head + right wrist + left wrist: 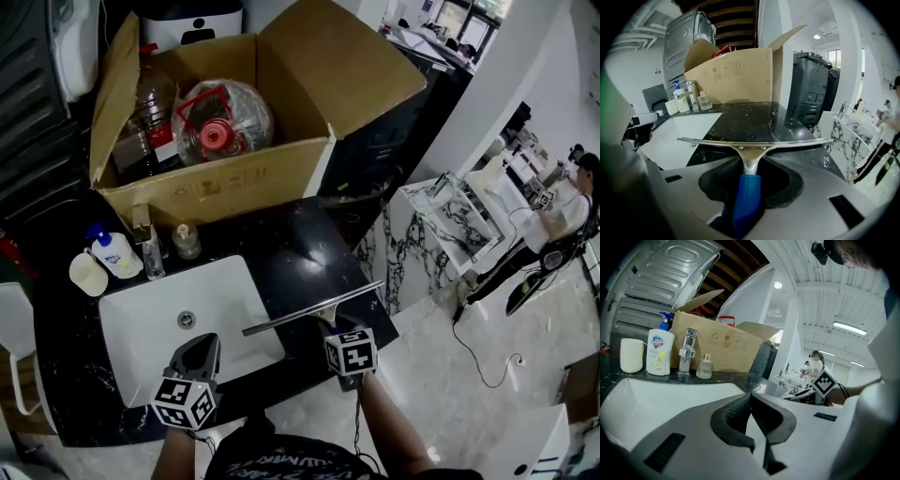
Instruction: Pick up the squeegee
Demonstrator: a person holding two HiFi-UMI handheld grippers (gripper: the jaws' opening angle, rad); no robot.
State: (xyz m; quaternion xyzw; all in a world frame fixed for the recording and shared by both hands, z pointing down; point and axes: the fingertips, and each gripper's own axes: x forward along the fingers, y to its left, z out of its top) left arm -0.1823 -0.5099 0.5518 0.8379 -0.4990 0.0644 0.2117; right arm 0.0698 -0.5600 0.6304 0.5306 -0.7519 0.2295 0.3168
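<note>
Grips the squeegee [751, 149] by its handle in the right gripper [750, 164], right of the sink [141, 328]; holds the left gripper [750, 395] closed, empty, at its near rim

Grey left claw [202, 343] and right claw [327, 328] each carry a black-and-white marker cube [351, 352].

one squeegee [300, 312], two hand-held grippers [199, 354] [330, 330], one box [216, 187]
</note>
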